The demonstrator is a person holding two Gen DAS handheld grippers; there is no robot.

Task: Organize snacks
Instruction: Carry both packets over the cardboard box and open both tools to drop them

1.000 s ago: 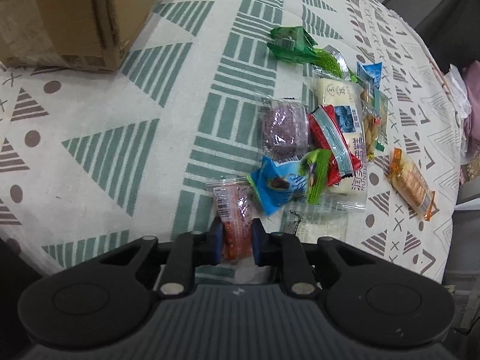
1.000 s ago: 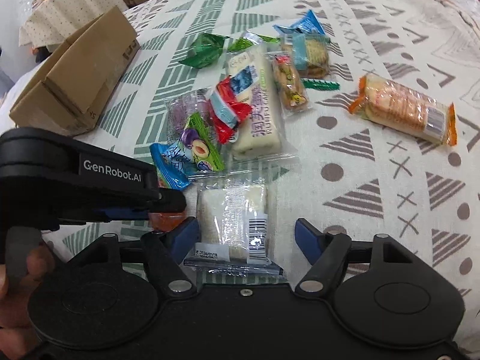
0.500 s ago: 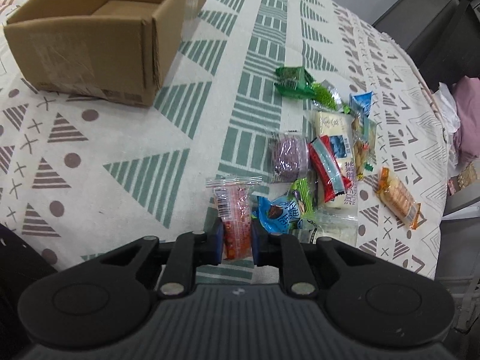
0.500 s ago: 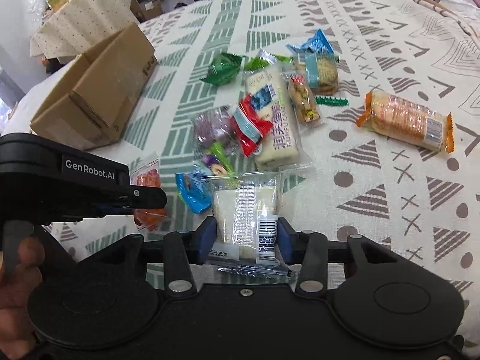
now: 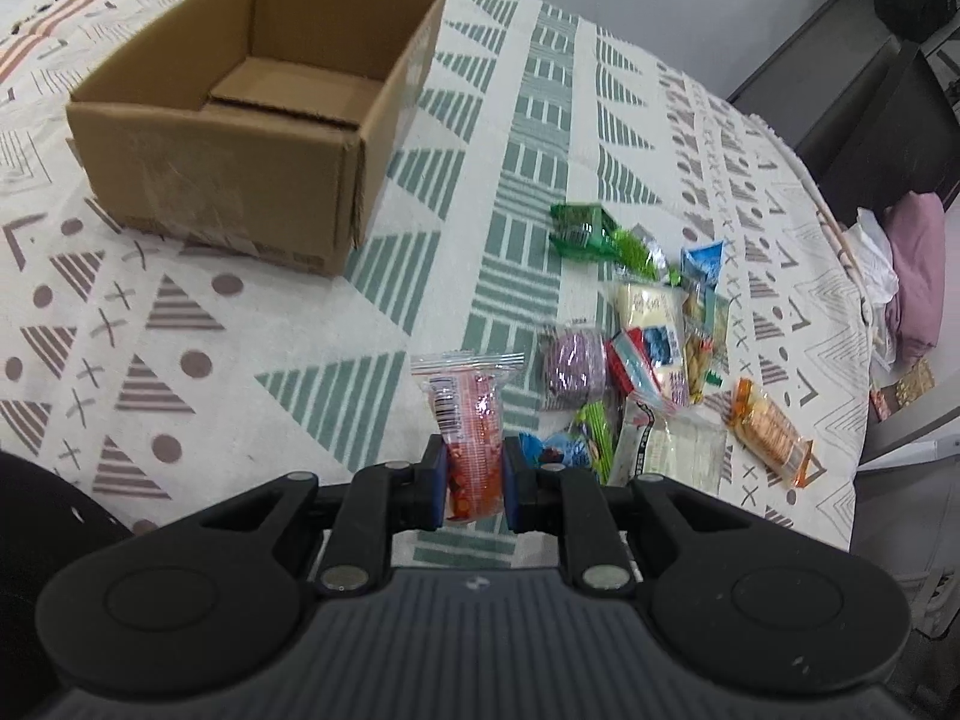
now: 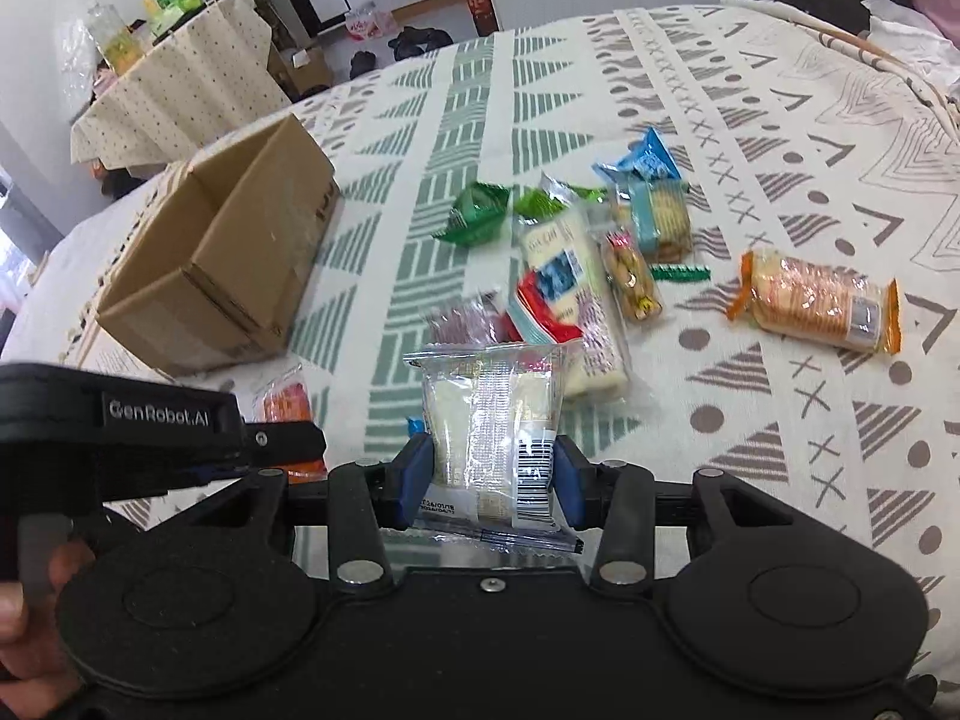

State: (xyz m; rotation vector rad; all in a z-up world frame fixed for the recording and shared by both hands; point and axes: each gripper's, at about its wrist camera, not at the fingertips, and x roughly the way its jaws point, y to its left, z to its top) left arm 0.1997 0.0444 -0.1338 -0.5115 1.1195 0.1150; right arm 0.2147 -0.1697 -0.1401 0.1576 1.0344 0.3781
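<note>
My left gripper [image 5: 474, 483] is shut on a red snack packet [image 5: 471, 420] and holds it above the tablecloth. My right gripper [image 6: 491, 474] is shut on a clear packet with a pale cake [image 6: 492, 414], also lifted. The left gripper [image 6: 264, 450] shows at the left of the right wrist view with the red packet [image 6: 282, 402]. An open, empty cardboard box [image 5: 264, 138] stands at the back left; it also shows in the right wrist view [image 6: 222, 258]. A pile of snacks [image 5: 642, 348] lies to the right of the box.
An orange cracker pack [image 6: 816, 300] lies apart at the right. Green packets [image 6: 480, 213] and a blue packet [image 6: 642, 162] lie at the far side of the pile. The table's edge [image 5: 858, 420] runs along the right. A second covered table [image 6: 180, 78] stands behind.
Both grippers have risen and drawn back with their packets. The right gripper closed on the pale cake packet and lifted it. The box has come fully into the left wrist view.
</note>
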